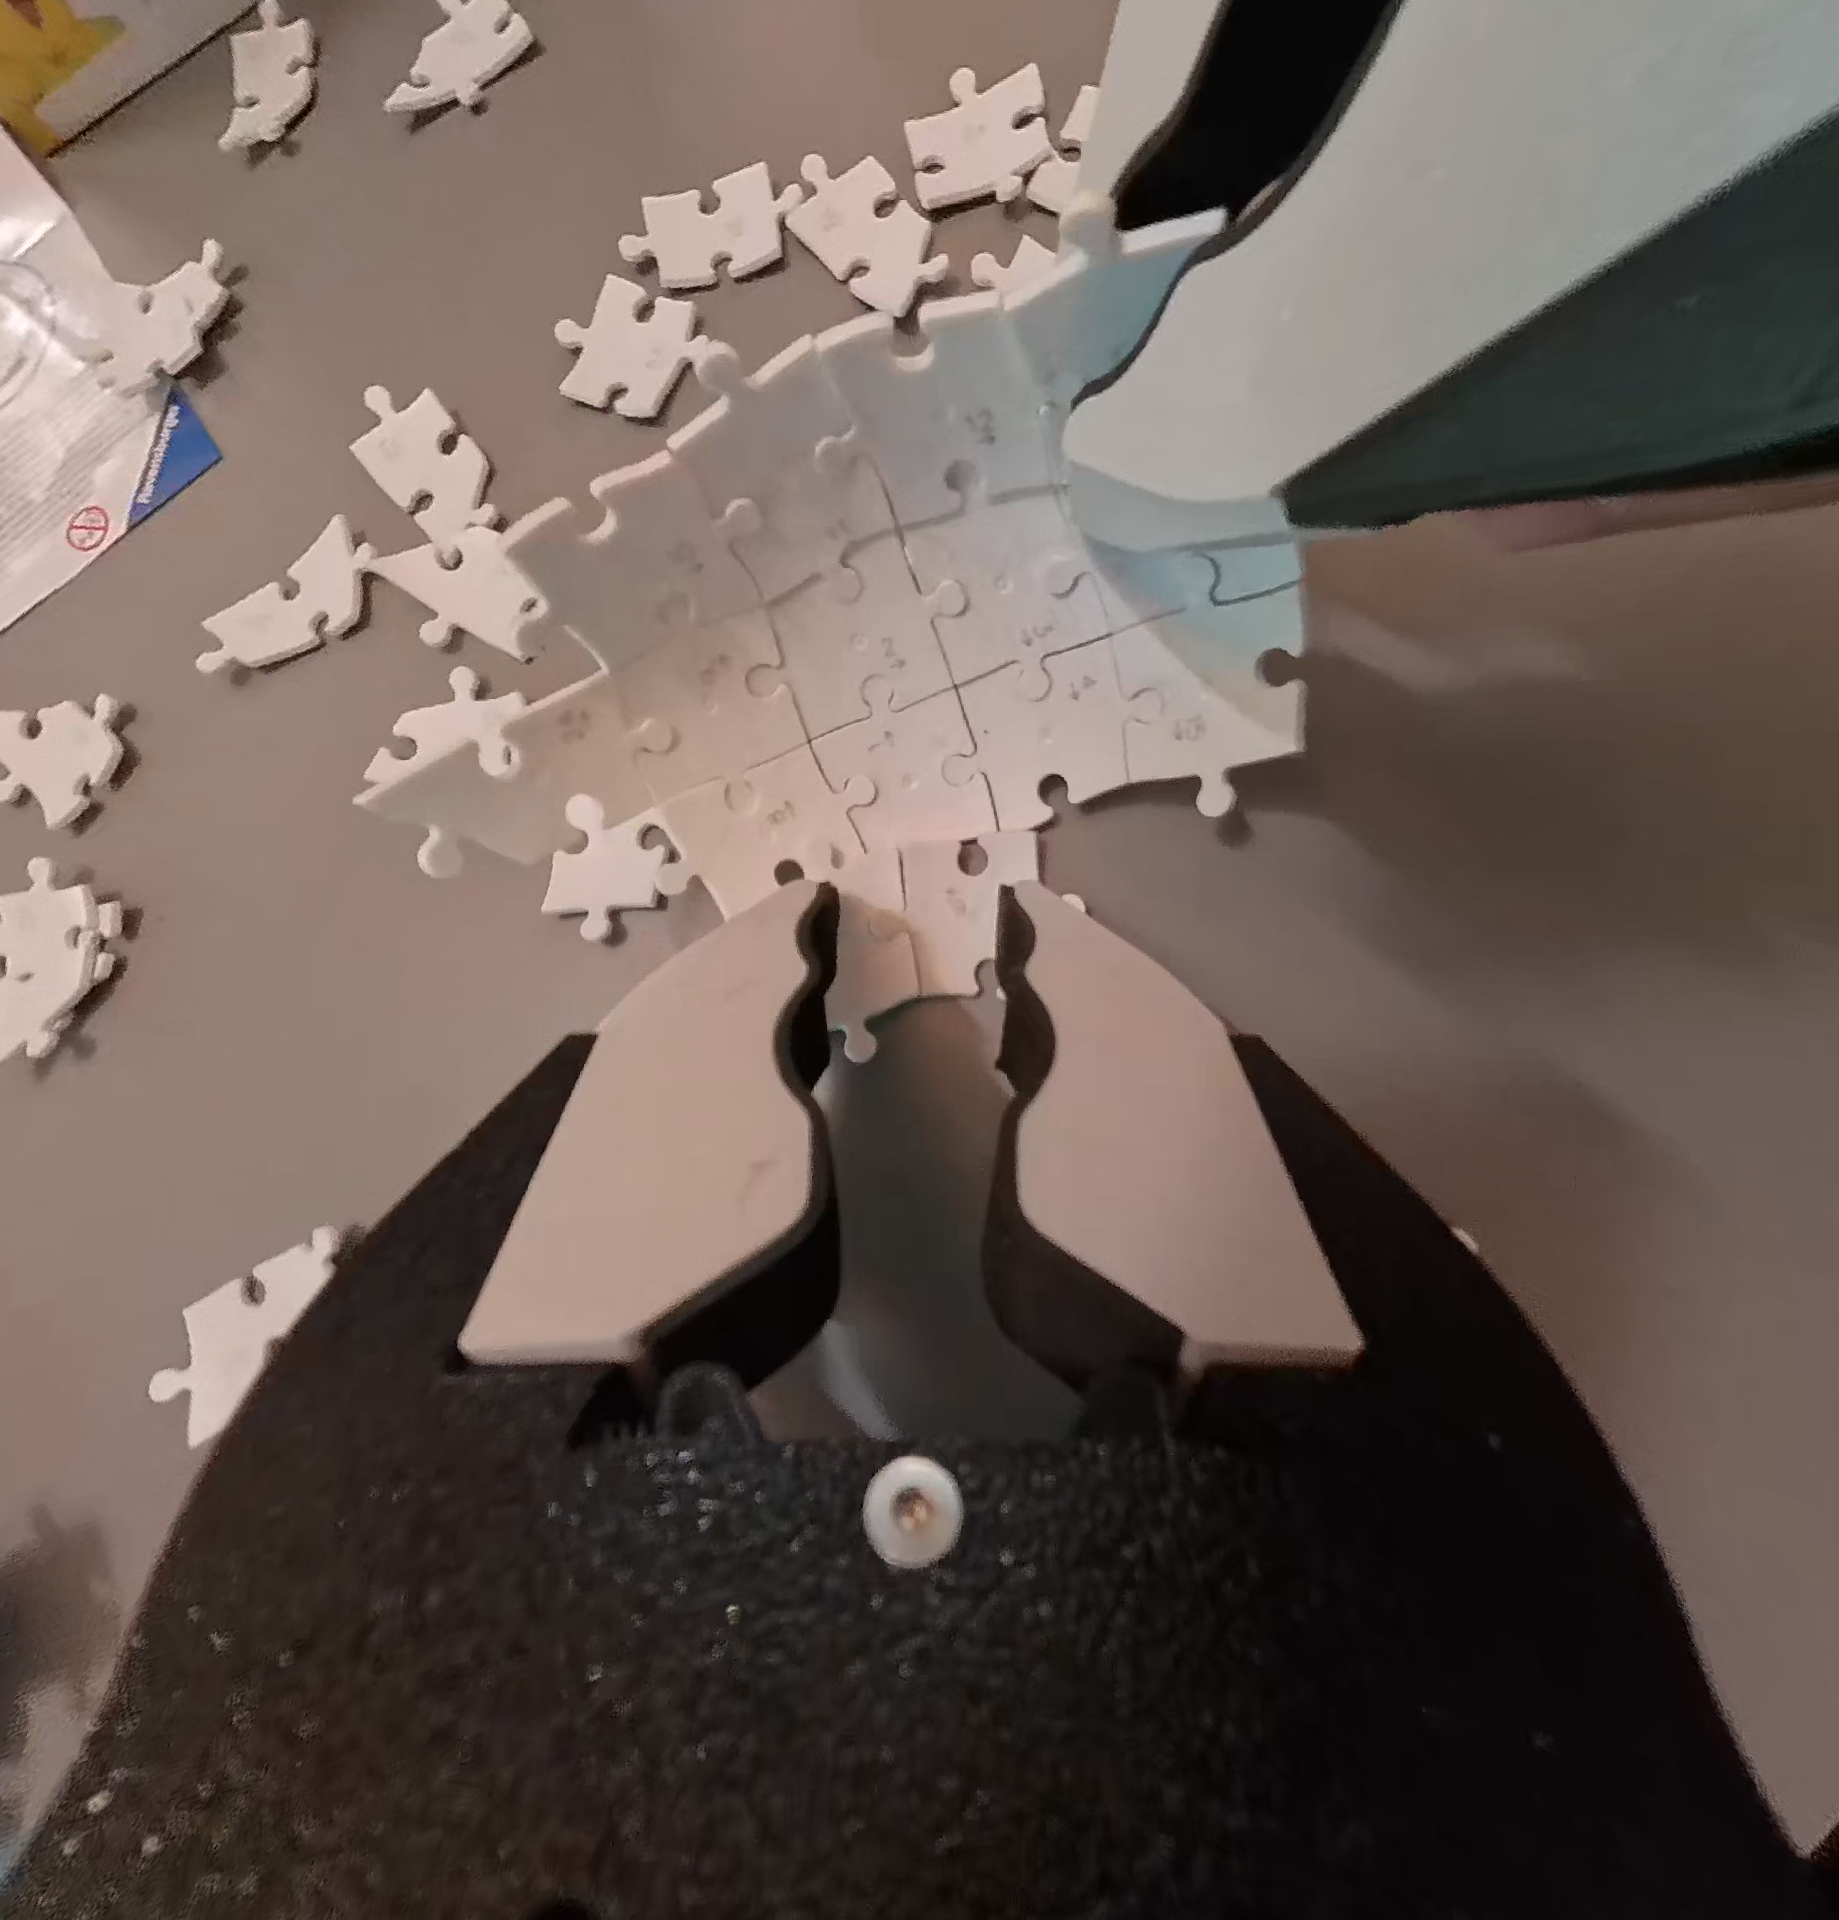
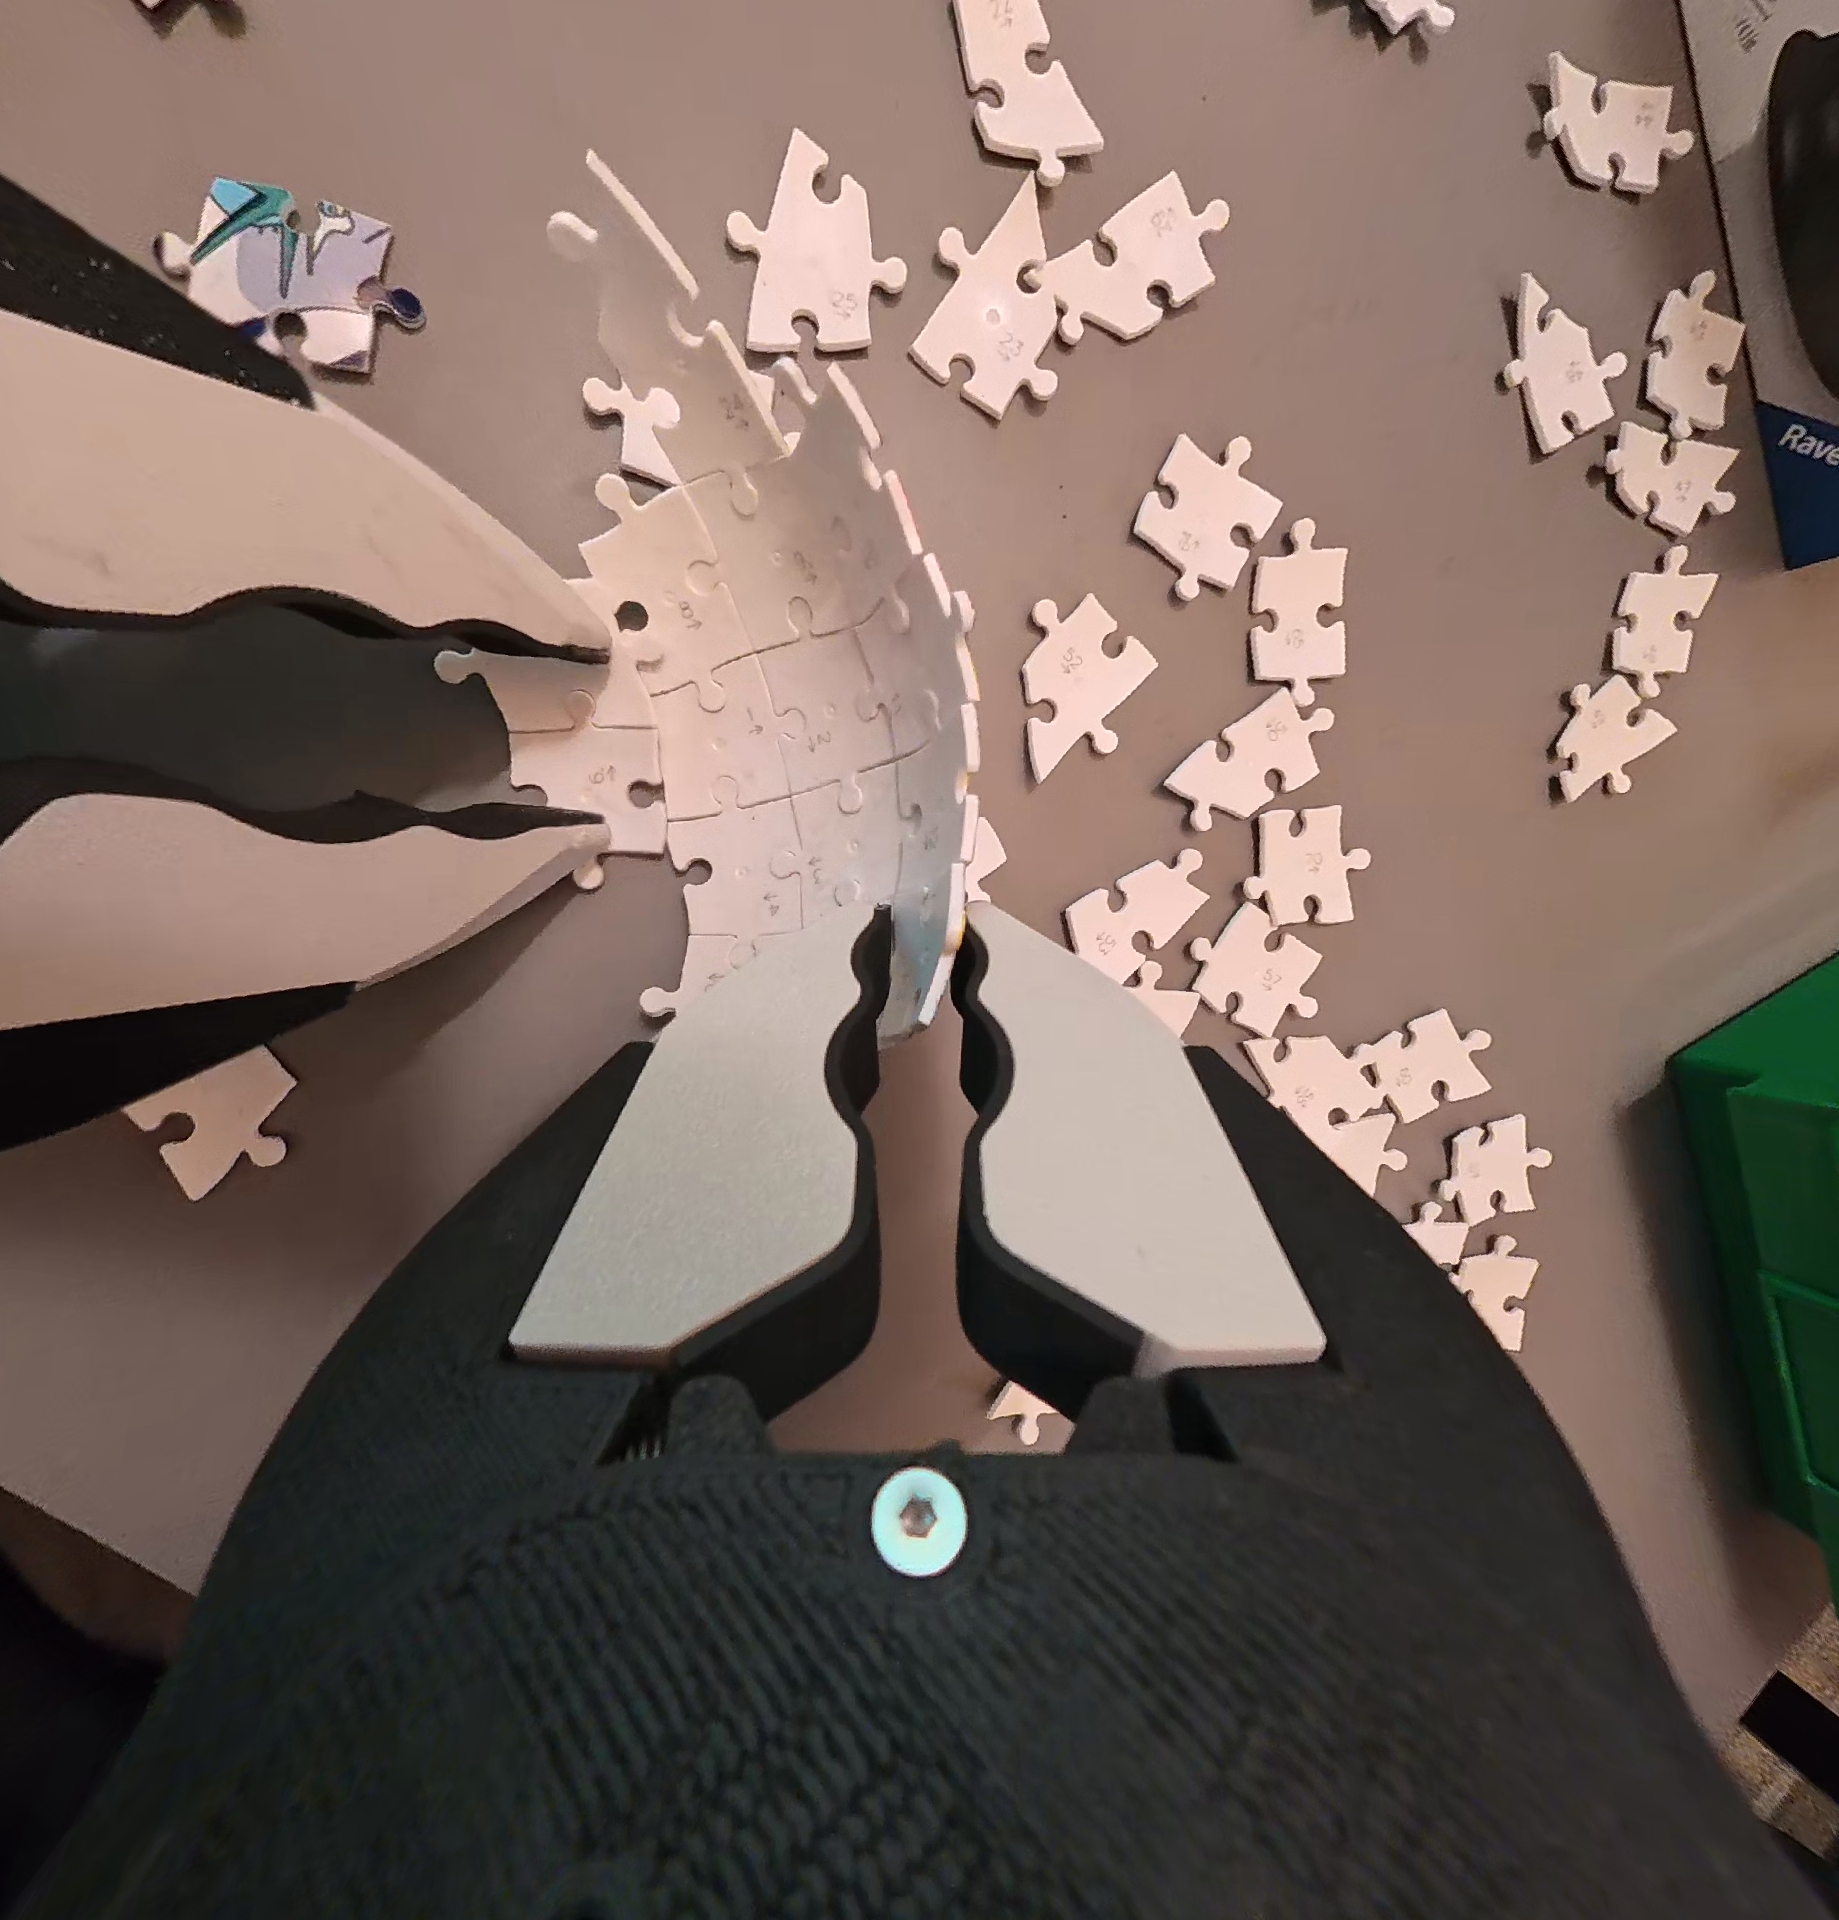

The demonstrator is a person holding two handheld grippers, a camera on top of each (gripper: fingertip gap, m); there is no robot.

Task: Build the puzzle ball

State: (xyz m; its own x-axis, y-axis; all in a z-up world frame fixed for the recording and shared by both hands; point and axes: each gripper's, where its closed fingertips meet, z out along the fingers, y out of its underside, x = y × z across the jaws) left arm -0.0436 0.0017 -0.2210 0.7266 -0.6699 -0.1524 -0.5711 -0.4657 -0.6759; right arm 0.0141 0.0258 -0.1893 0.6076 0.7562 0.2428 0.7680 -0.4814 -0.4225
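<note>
The partly built puzzle ball (image 1: pixel 894 644) is a curved white shell of joined numbered pieces, held above the grey table (image 1: pixel 1517 935), inner side facing the cameras; it also shows in the right wrist view (image 2: pixel 790 727). My left gripper (image 1: pixel 917 906) grips the shell's near edge pieces across their width between its fingertips, and it reaches in from the left in the right wrist view (image 2: pixel 601 736). My right gripper (image 2: pixel 925 930) is shut on the shell's thin rim, and it shows at the top right of the left wrist view (image 1: pixel 1112 312). Several loose white pieces (image 2: pixel 1299 613) lie around.
One piece lies printed side up (image 2: pixel 291 270). The puzzle box (image 2: pixel 1808 312) is at the far right, with a green bin (image 2: pixel 1788 1299) below it. A paper leaflet (image 1: pixel 53 468) and a yellow box corner (image 1: pixel 53 62) lie at the left. More loose pieces (image 1: pixel 645 348) sit behind the shell. The left gripper's tips are roughly 7 centimetres from the right gripper's.
</note>
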